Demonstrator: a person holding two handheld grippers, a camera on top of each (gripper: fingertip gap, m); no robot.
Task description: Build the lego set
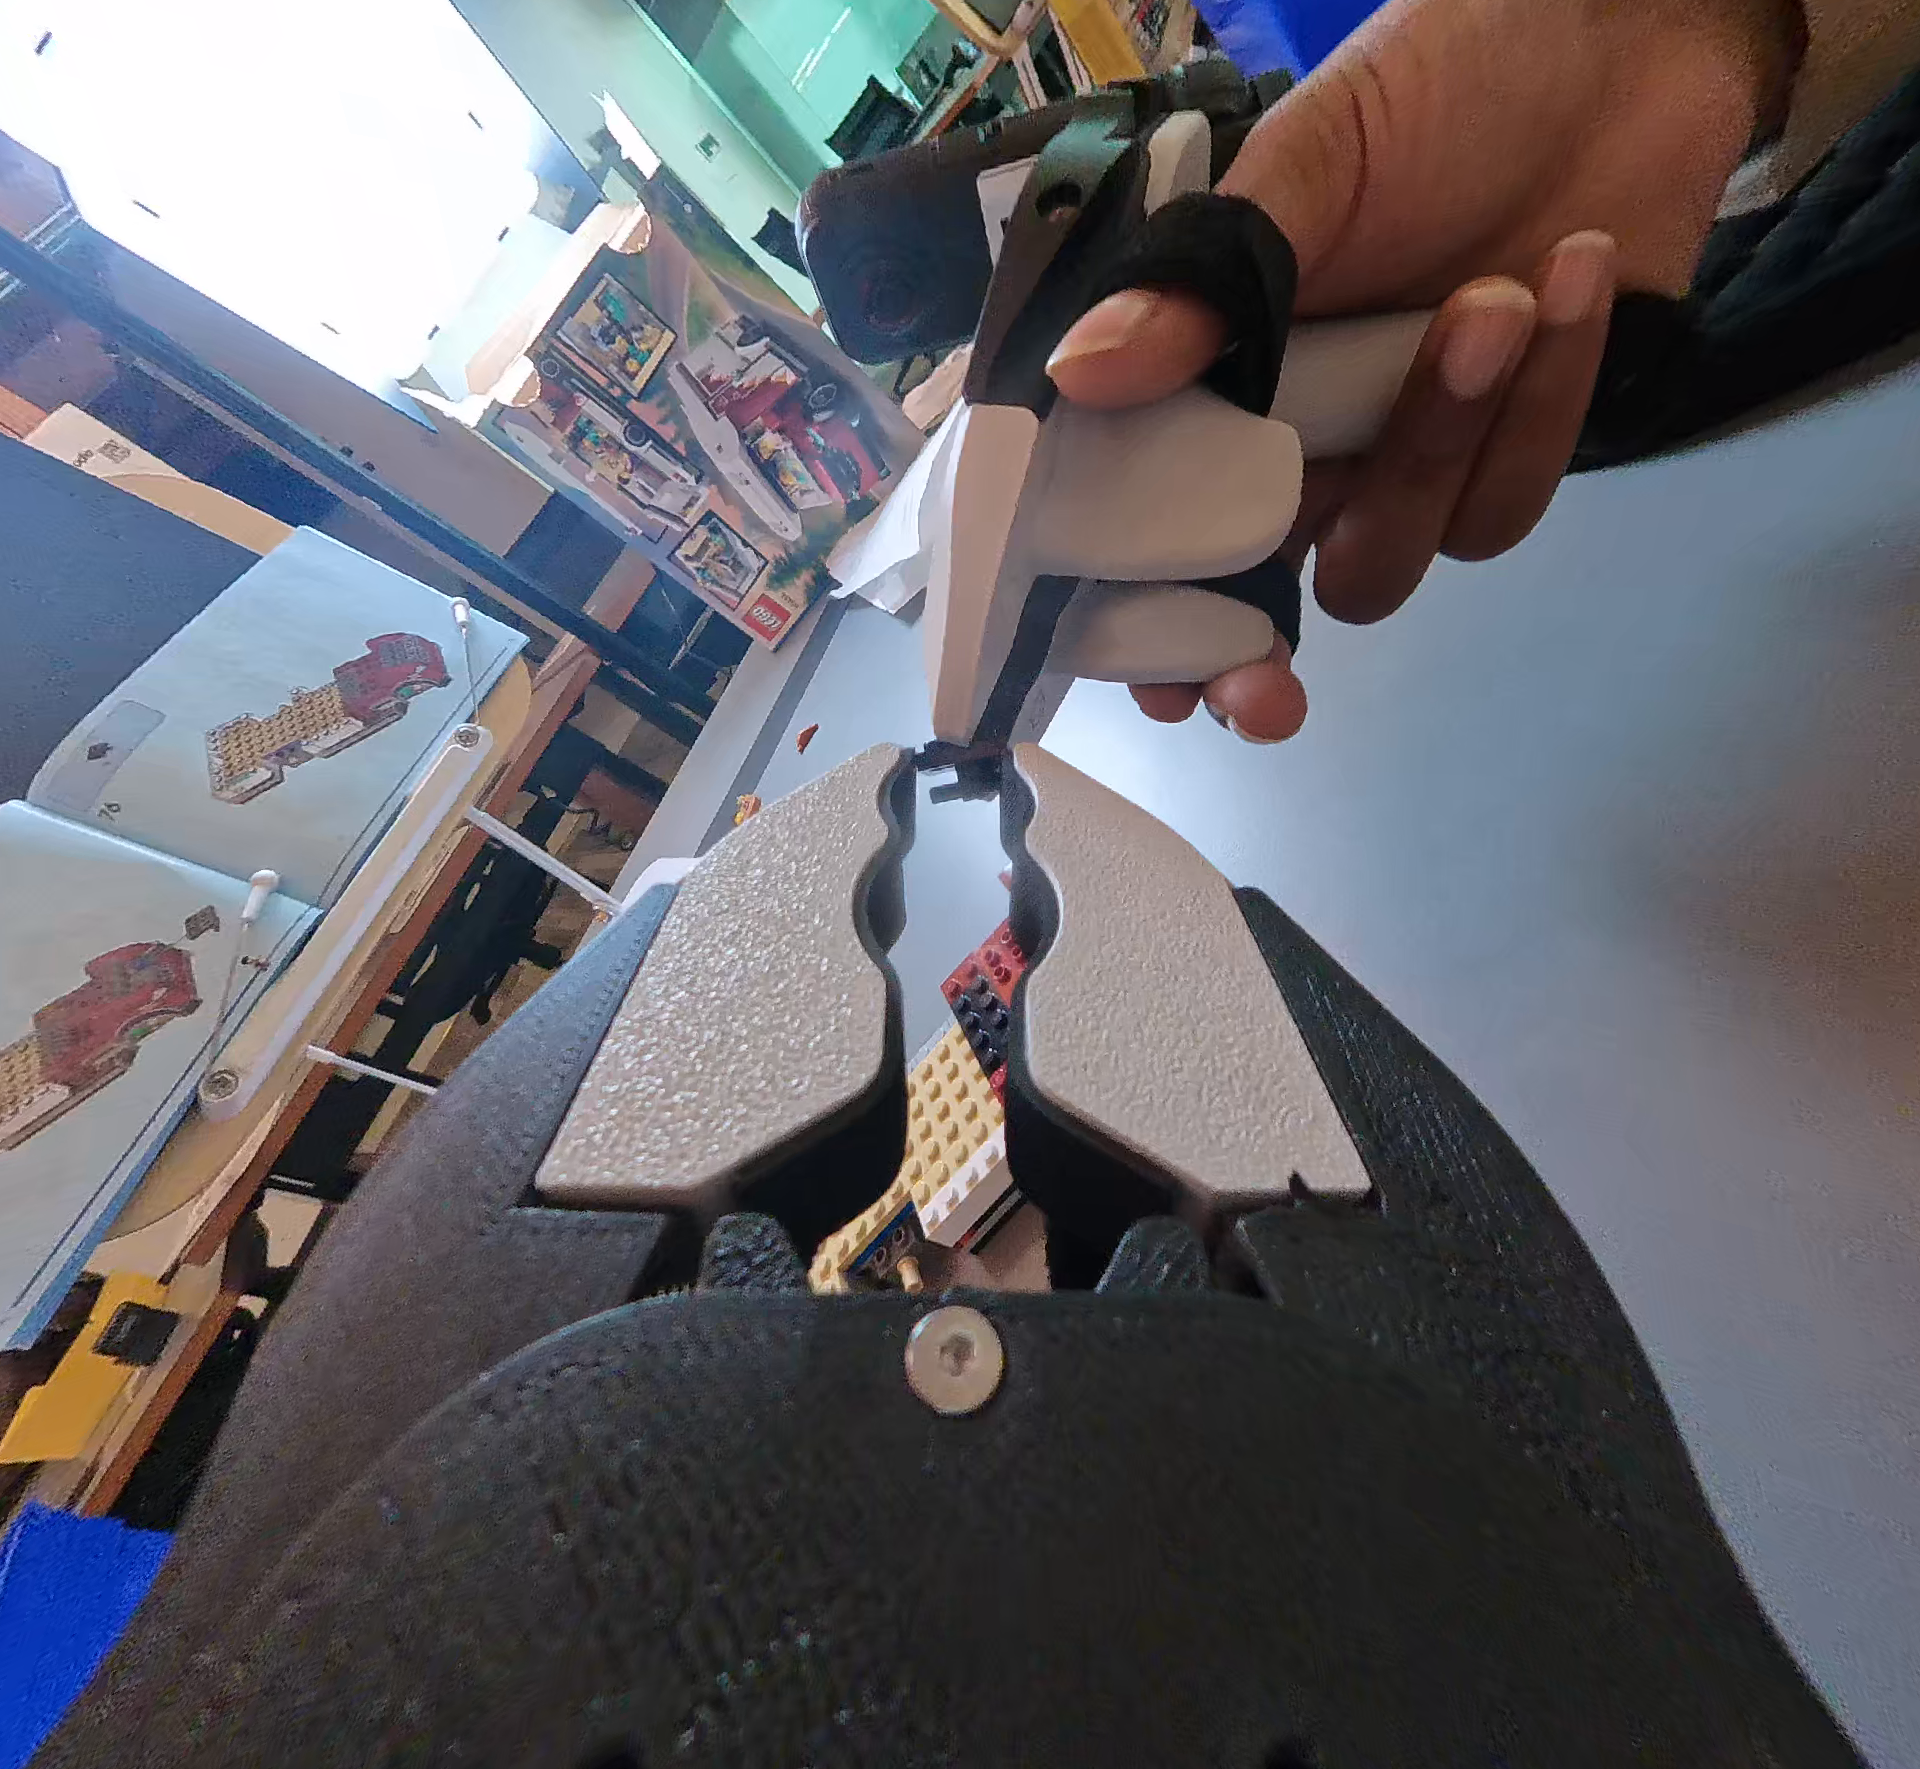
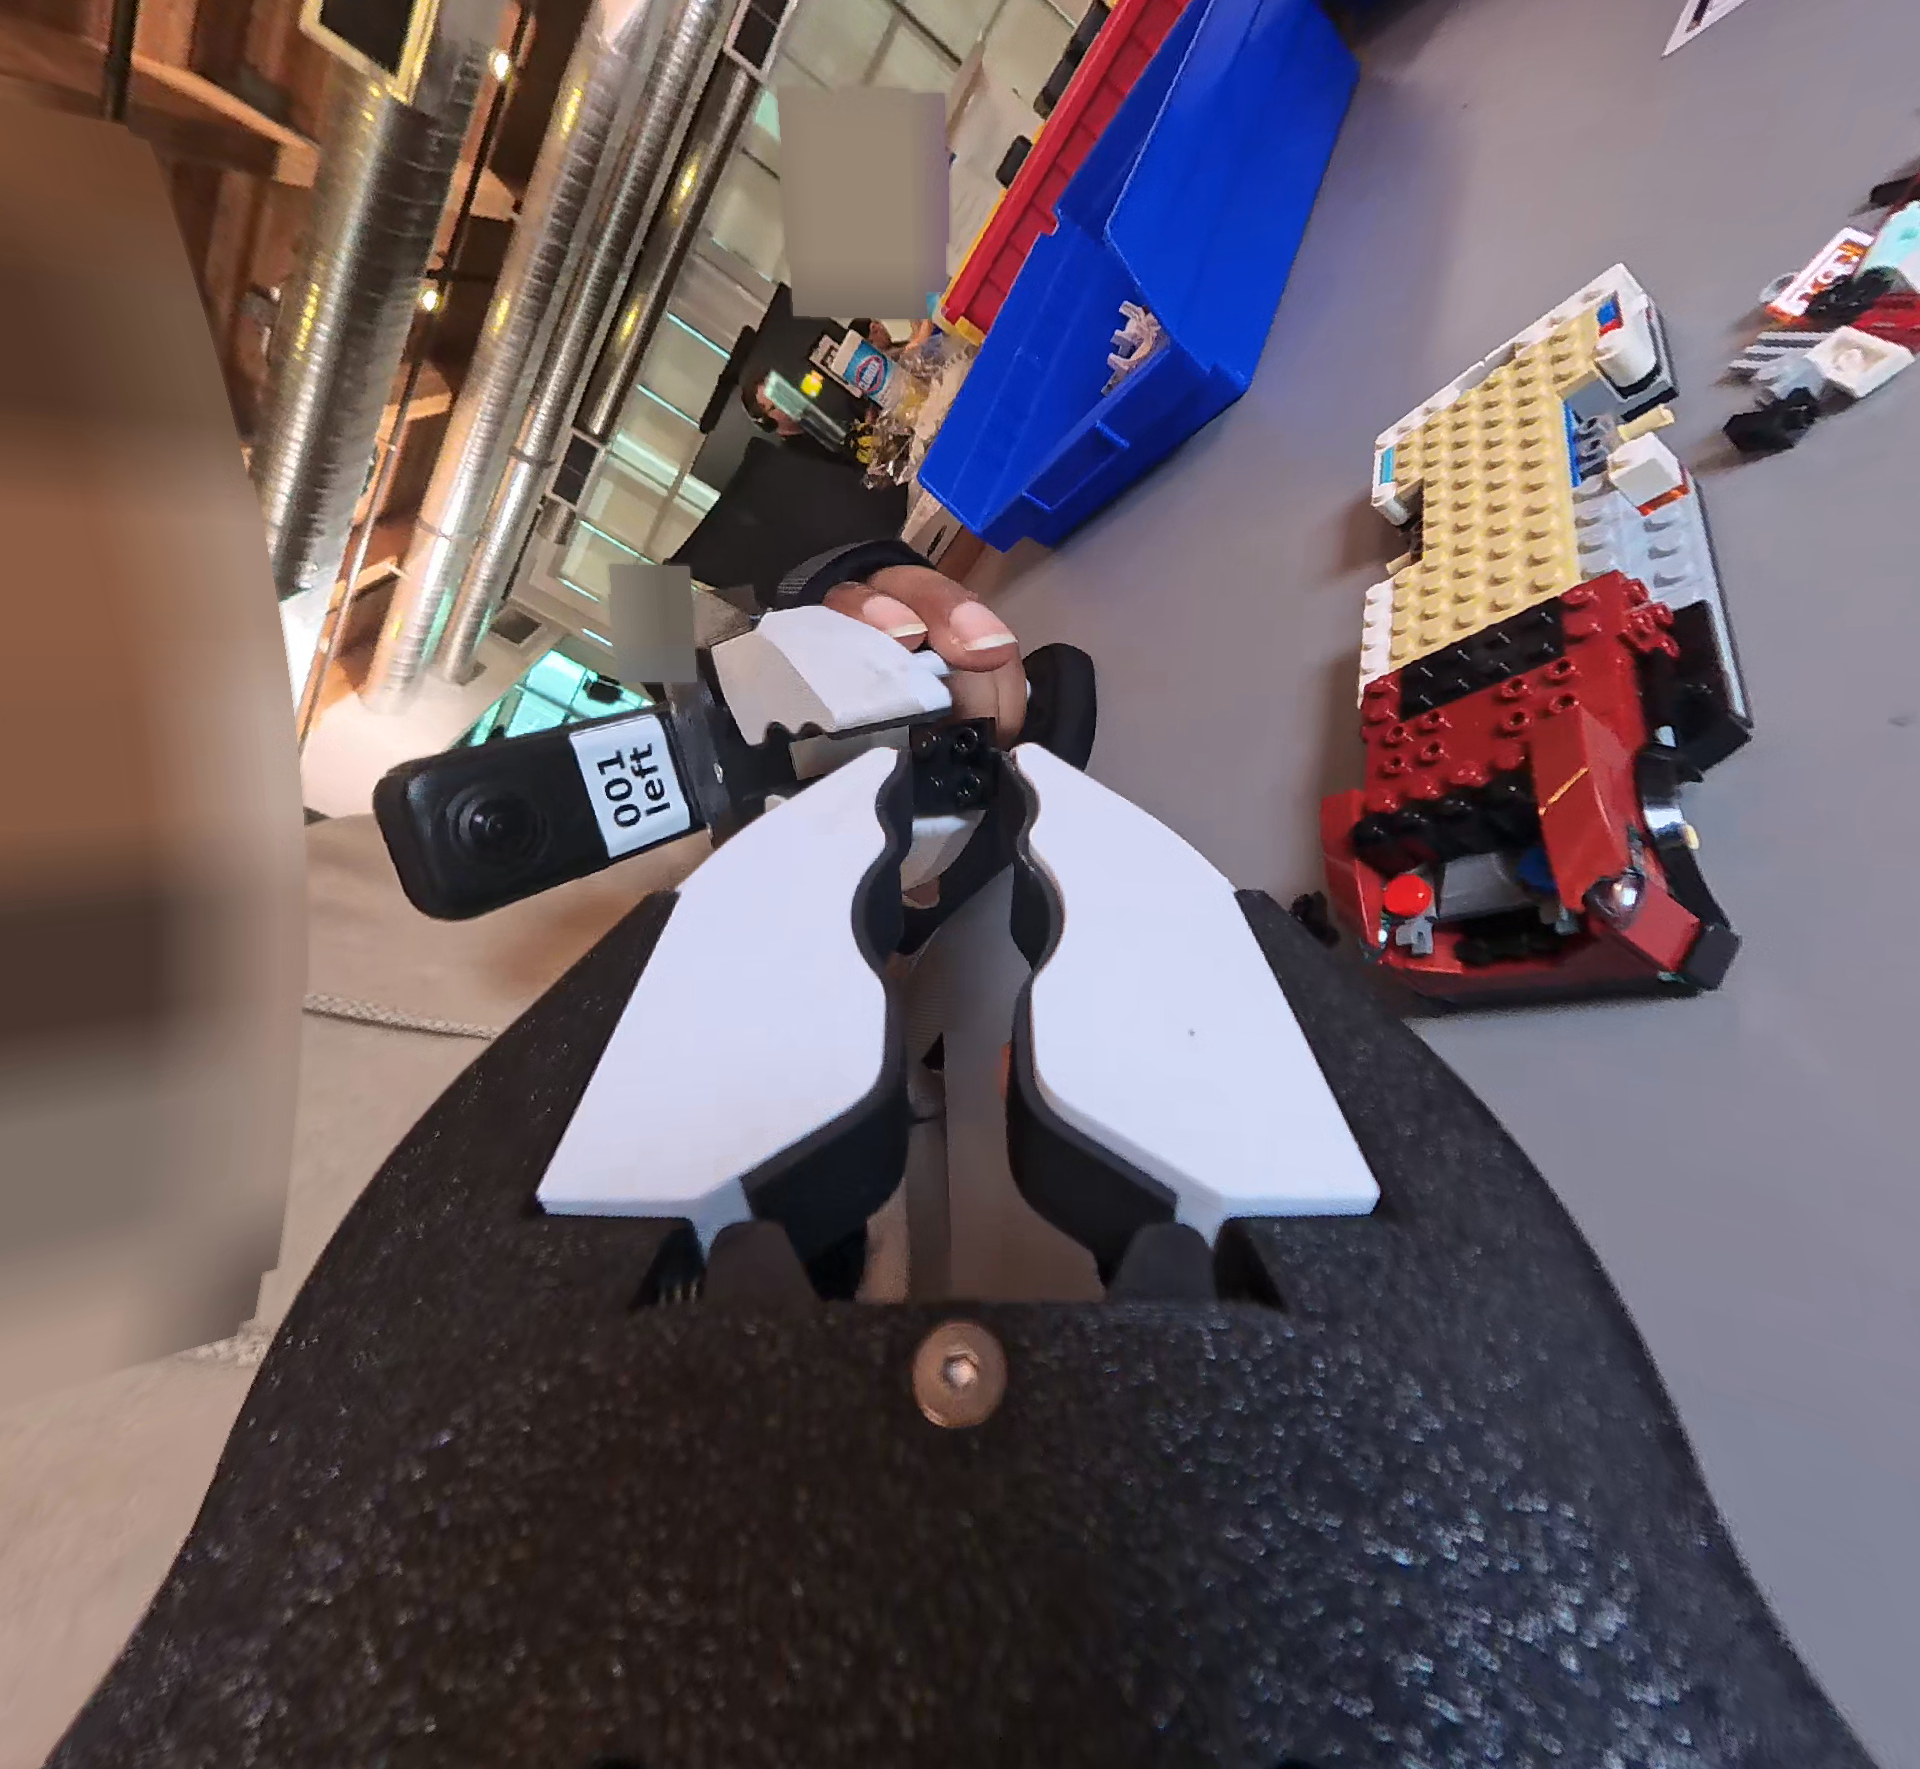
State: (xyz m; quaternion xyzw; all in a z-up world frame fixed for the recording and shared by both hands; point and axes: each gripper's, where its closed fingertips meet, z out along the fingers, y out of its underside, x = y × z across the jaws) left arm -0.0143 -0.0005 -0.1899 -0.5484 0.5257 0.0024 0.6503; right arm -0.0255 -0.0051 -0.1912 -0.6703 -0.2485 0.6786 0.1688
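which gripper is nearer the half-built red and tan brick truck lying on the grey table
Hard to call. Both grippers, left and right, meet tip to tip at one small black studded brick, raised above the grey table; the red and tan brick truck lies off to one side.

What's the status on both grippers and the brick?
Left gripper and right gripper both clamp one small black brick, held above the grey table. Brick model apart.
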